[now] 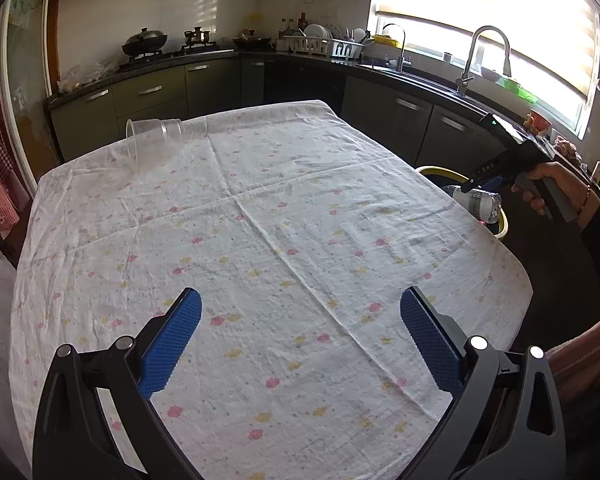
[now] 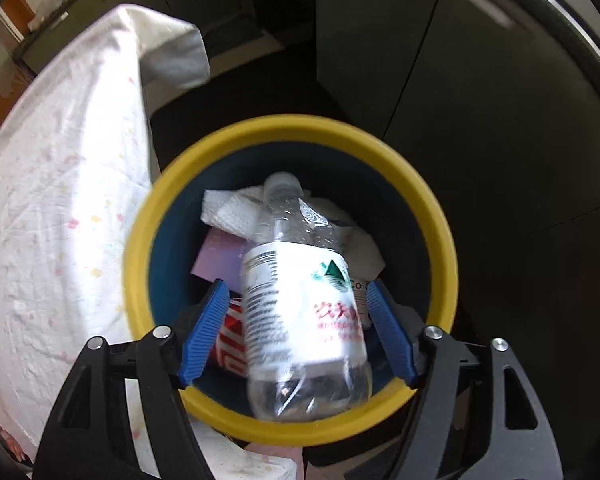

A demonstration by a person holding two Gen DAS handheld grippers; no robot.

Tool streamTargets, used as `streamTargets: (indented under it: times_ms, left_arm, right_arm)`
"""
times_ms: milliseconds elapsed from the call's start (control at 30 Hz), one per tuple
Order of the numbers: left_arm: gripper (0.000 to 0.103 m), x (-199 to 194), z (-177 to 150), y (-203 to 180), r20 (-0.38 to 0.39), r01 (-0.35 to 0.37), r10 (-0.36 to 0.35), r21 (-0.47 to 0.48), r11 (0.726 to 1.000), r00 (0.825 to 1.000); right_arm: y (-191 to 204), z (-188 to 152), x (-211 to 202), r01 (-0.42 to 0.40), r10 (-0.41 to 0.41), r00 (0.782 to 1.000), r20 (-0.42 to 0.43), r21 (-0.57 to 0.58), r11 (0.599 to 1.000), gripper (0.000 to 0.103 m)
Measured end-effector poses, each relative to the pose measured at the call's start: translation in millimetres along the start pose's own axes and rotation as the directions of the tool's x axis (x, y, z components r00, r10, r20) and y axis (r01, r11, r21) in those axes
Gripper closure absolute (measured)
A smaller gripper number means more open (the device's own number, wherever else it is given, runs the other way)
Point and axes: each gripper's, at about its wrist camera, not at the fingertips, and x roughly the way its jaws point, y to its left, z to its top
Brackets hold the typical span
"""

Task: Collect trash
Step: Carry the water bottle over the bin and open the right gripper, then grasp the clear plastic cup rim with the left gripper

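Note:
A clear plastic bottle (image 2: 300, 300) with a white label hangs blurred between the blue fingers of my right gripper (image 2: 296, 332), straight above a yellow-rimmed bin (image 2: 140, 240). The jaws stand apart with gaps on both sides of the bottle. The bin holds tissues, a purple card and a red wrapper. In the left wrist view the right gripper (image 1: 480, 188), the bottle (image 1: 482, 204) and the bin rim (image 1: 500, 228) sit past the table's right edge. My left gripper (image 1: 300, 332) is open and empty over the floral tablecloth (image 1: 280, 240). A clear plastic cup (image 1: 152, 136) lies on its side at the far left corner.
Dark kitchen cabinets (image 1: 160, 92) and a counter with a stove, dish rack and sink (image 1: 480, 60) ring the table. The tablecloth edge (image 2: 60, 200) hangs just left of the bin. Dark floor and cabinet doors (image 2: 480, 120) lie right of the bin.

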Motion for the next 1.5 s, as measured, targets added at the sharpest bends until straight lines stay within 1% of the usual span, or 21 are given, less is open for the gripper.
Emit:
streamTargets:
  times_ms: [100, 200, 267, 333, 400, 433, 467, 533, 600, 667, 733, 833, 967, 1067, 1100, 1167, 1300, 1367, 1400, 1467, 1500]
  left_arm:
    - [0.005, 6, 3, 1, -0.018, -0.002, 0.002, 0.018, 1.000, 1.000]
    - [0.005, 10, 10, 6, -0.028, 0.009, -0.008, 0.048, 0.999, 1.000]
    - [0.005, 13, 18, 10, -0.036, 0.024, -0.022, 0.067, 0.997, 0.999]
    - [0.005, 15, 29, 18, -0.037, 0.036, -0.032, 0.096, 0.995, 0.999]
    - [0.005, 18, 44, 30, -0.030, 0.033, -0.029, 0.132, 0.991, 0.999]
    - [0.005, 20, 50, 35, -0.029, 0.031, -0.027, 0.147, 0.989, 0.999]
    - [0.005, 22, 57, 42, -0.029, 0.029, -0.025, 0.166, 0.986, 0.999]
    - [0.005, 31, 71, 59, -0.034, 0.006, 0.001, 0.193, 0.981, 0.999]
    - [0.005, 44, 86, 83, -0.052, -0.004, 0.012, 0.163, 0.987, 0.999]
    - [0.005, 53, 98, 104, -0.054, -0.009, 0.015, 0.119, 0.993, 0.998]
    - [0.005, 66, 111, 128, -0.044, -0.043, 0.046, 0.060, 0.997, 0.998]
    - [0.005, 85, 128, 160, -0.026, -0.052, 0.052, -0.007, 0.999, 0.998]
    - [0.005, 115, 140, 185, -0.029, -0.068, 0.067, -0.027, 0.997, 0.997]
    - [0.006, 133, 145, 190, -0.037, -0.070, 0.070, -0.006, 0.998, 0.997]
    - [0.008, 140, 147, 189, -0.041, -0.074, 0.074, 0.007, 0.997, 0.996]
    - [0.020, 149, 149, 188, -0.051, -0.076, 0.077, 0.019, 0.997, 0.996]
    - [0.038, 164, 155, 190, -0.064, -0.056, 0.056, 0.006, 0.998, 0.996]
    - [0.052, 166, 157, 193, -0.062, -0.046, 0.045, -0.011, 0.999, 0.997]
    - [0.055, 167, 158, 196, -0.062, -0.046, 0.045, -0.018, 0.999, 0.997]
    - [0.075, 171, 159, 200, -0.069, -0.038, 0.035, -0.037, 0.999, 0.997]
    - [0.079, 174, 159, 202, -0.077, -0.036, 0.033, -0.043, 0.998, 0.997]
  right_arm:
    - [15, -18, -27, -0.085, 0.085, 0.994, 0.066, -0.004, 0.996, 0.035]
    - [44, -41, -48, -0.207, 0.212, 0.969, 0.123, -0.049, 0.977, 0.032]
    - [66, -50, -54, -0.302, 0.313, 0.938, 0.147, -0.094, 0.949, 0.030]
    - [89, -58, -53, -0.405, 0.422, 0.894, 0.149, -0.132, 0.905, 0.029]
    - [115, -61, -47, -0.481, 0.502, 0.854, 0.136, -0.160, 0.862, 0.029]
    - [128, -60, -42, -0.503, 0.526, 0.841, 0.128, -0.175, 0.847, 0.029]
    - [141, -62, -39, -0.515, 0.541, 0.832, 0.122, -0.196, 0.835, 0.029]
    - [162, -65, -34, -0.504, 0.538, 0.834, 0.123, -0.230, 0.833, 0.029]
    - [175, -65, -29, -0.507, 0.544, 0.831, 0.118, -0.240, 0.828, 0.029]
    - [184, -64, -23, -0.543, 0.576, 0.810, 0.112, -0.227, 0.808, 0.029]
    - [188, -63, -21, -0.571, 0.603, 0.789, 0.116, -0.221, 0.790, 0.029]
    - [195, -63, -22, -0.584, 0.621, 0.773, 0.129, -0.235, 0.777, 0.029]
    - [202, -61, -21, -0.603, 0.649, 0.747, 0.146, -0.264, 0.753, 0.029]
    - [206, -62, -21, -0.616, 0.667, 0.731, 0.142, -0.282, 0.736, 0.029]
    - [208, -63, -21, -0.614, 0.667, 0.731, 0.144, -0.288, 0.735, 0.029]
    - [210, -64, -21, -0.604, 0.661, 0.736, 0.146, -0.301, 0.738, 0.029]
    - [214, -64, -17, -0.609, 0.667, 0.733, 0.137, -0.305, 0.732, 0.029]
    - [214, -63, -14, -0.610, 0.666, 0.734, 0.133, -0.301, 0.733, 0.029]
    - [214, -63, -13, -0.613, 0.669, 0.732, 0.132, -0.300, 0.731, 0.029]
    - [213, -64, -13, -0.617, 0.672, 0.728, 0.136, -0.296, 0.729, 0.029]
    - [212, -64, -13, -0.618, 0.672, 0.727, 0.137, -0.294, 0.729, 0.029]
